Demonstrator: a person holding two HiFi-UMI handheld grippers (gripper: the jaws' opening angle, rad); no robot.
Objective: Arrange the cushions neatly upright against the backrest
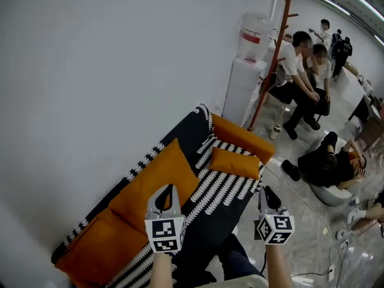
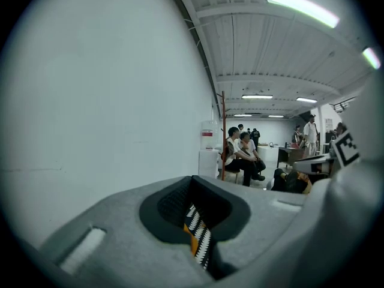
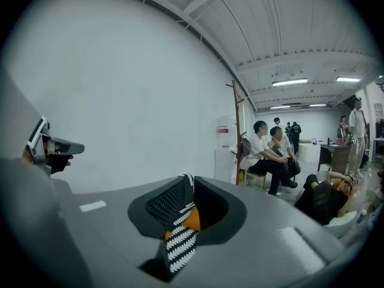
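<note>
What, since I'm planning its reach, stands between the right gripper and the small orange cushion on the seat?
Nothing visible does. In the head view, only bare patterned seat lies between the right gripper and the small orange cushion. The backrest beside that cushion also looks unblocked.

The right tool (image 3: pixel 187 188) has jaws slightly apart, framing striped sofa (image 3: pixel 179 246) and orange cushion (image 3: pixel 193 219).

Grey left gripper (image 1: pixel 168 191); right gripper (image 1: pixel 268 192); black-and-white marker cubes (image 1: pixel 164 234)

cushions (image 1: pixel 157 182): orange | sofa (image 1: pixel 207 224): black, white zigzag stripes | wall (image 1: pixel 120 71): white
</note>
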